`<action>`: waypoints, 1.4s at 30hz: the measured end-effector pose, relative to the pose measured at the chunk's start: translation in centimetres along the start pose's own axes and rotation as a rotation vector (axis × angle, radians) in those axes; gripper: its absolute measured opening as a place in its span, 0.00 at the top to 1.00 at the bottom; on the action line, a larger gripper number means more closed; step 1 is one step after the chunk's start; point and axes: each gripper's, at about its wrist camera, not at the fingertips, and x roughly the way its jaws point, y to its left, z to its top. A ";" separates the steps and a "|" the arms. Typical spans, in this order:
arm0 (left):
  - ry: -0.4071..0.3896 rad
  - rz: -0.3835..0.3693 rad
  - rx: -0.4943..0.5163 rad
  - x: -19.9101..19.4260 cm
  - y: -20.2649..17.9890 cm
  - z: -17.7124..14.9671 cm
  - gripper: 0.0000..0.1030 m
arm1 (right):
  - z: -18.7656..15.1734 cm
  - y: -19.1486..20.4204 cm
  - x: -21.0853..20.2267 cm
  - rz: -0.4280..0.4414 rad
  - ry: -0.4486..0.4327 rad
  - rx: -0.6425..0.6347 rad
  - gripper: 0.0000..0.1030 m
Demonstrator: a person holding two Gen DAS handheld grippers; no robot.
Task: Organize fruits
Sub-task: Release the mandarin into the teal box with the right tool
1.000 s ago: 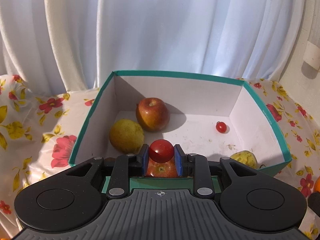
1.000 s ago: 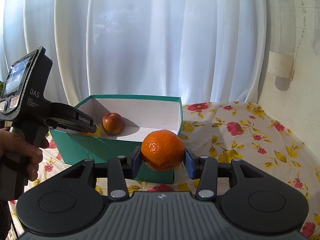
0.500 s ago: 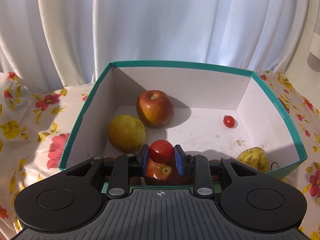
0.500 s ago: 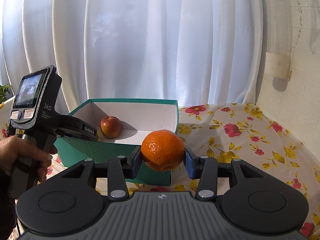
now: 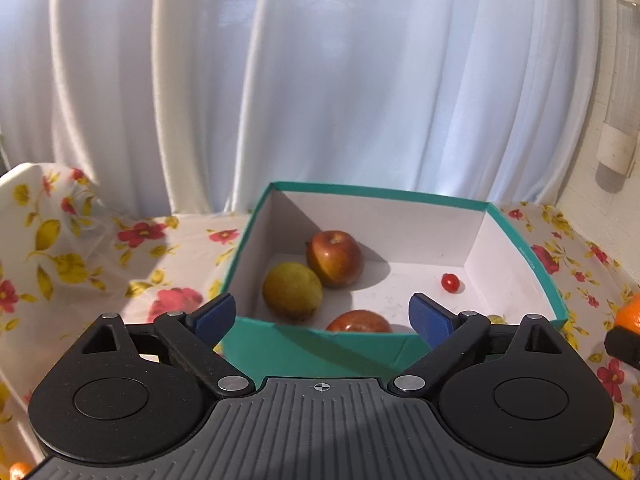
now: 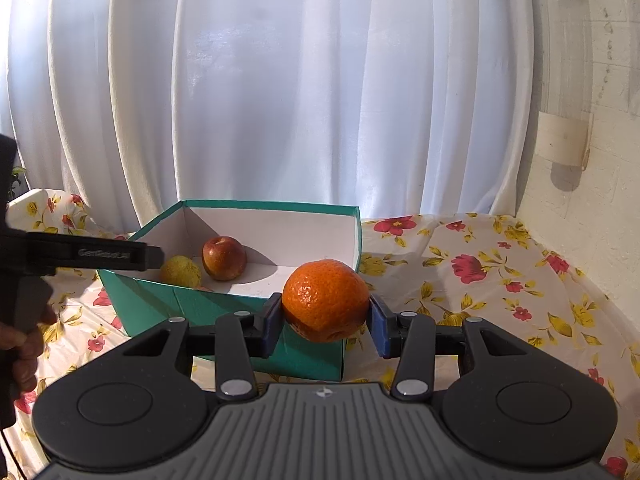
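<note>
Two apples (image 5: 335, 258), a pear (image 5: 292, 290) and a cherry tomato (image 5: 451, 282) sit in the teal box (image 5: 320, 350); left tongs (image 5: 322, 316) gape empty, right tongs (image 6: 325, 322) clamp a round orange (image 6: 325, 300).

Little lettering is showing. A raised word is running along the black arm of the left hand-held gripper (image 6: 94, 255), just left of the box (image 6: 224, 312), but it is too blurred to read. Small pale print is sitting on the box (image 5: 524, 252) rim at its right wall, too tiny to make out. Nothing else is bearing text.
</note>
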 end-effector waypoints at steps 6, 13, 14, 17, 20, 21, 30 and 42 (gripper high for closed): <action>0.099 0.039 -0.097 -1.9 2.6 -2.7 0.04 | 1.4 1.3 1.9 0.029 -0.024 -0.044 0.57; 0.201 0.137 -0.091 -1.7 3.7 -4.3 0.04 | 1.8 3.3 5.7 0.065 0.016 -0.066 0.57; 0.203 0.133 -0.091 -1.8 3.7 -4.4 0.04 | 1.8 3.5 6.1 0.068 0.027 -0.067 0.57; 0.215 0.122 -0.087 -2.0 3.6 -4.6 0.04 | 1.4 3.9 7.0 0.077 0.054 -0.065 0.57; 0.223 0.120 -0.085 -2.1 3.3 -4.8 0.04 | 1.1 4.0 7.8 0.075 0.069 -0.067 0.57; 0.226 0.115 -0.084 -2.1 3.2 -4.8 0.04 | 1.0 4.0 7.8 0.073 0.061 -0.074 0.57; 0.249 0.102 -0.026 -2.0 1.5 -4.9 0.04 | 1.0 4.0 8.2 0.073 0.059 -0.082 0.57; 0.282 0.086 -0.036 -1.7 1.0 -5.4 0.04 | 0.9 3.9 8.5 0.088 0.066 -0.091 0.57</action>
